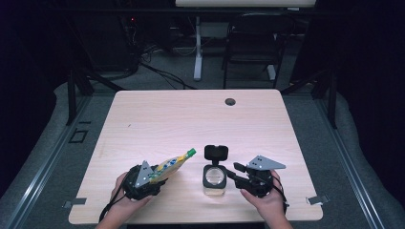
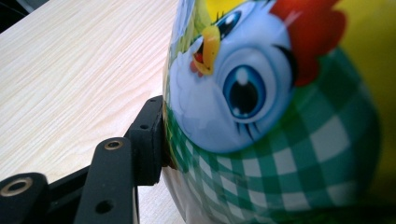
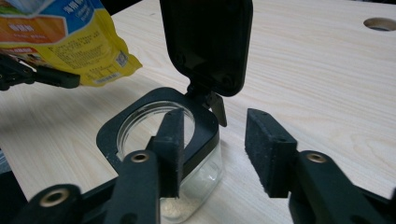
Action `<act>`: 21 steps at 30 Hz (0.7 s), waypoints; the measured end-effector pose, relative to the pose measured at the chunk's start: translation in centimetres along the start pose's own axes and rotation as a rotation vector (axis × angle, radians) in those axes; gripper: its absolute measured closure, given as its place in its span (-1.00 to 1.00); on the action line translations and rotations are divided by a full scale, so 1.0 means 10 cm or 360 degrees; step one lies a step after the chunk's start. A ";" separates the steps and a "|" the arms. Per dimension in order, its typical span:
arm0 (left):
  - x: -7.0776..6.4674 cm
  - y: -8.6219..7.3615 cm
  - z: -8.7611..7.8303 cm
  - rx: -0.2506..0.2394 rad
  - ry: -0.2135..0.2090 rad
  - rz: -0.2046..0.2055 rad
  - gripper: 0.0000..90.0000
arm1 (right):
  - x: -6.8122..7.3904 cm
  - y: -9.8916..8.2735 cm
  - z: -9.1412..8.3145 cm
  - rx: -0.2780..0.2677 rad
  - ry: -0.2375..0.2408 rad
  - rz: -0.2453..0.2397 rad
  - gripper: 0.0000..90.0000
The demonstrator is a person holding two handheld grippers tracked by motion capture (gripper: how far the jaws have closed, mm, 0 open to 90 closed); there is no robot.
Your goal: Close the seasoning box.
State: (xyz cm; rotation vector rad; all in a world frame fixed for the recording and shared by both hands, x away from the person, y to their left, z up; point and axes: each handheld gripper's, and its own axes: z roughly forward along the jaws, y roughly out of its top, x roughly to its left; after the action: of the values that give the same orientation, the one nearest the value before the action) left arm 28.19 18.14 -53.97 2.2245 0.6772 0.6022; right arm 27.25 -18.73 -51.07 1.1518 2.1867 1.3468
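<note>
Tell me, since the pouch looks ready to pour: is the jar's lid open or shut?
Open. The jar has its black lid flipped up on its hinge, leaving the round mouth exposed.
</note>
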 end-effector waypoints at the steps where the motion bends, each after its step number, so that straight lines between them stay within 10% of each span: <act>1: 0.00 0.00 0.00 0.0003 0.0002 0.0004 0.05 | 0.00 0.00 0.00 -0.0016 -0.0003 -0.0007 0.23; 12: -0.01 0.00 0.00 0.0002 -0.0003 0.0010 0.05 | 0.01 0.05 -0.02 0.0026 0.0025 0.0075 0.39; 21: -0.04 0.02 -0.01 0.0026 0.0047 0.0063 0.05 | 0.10 0.09 -0.07 -0.0038 -0.0048 -0.0026 0.02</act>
State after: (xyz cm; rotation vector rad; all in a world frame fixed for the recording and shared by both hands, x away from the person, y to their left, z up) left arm 27.95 17.81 -53.82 2.2530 0.6567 0.6523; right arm 26.62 -18.22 -49.80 1.1358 2.1486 1.3371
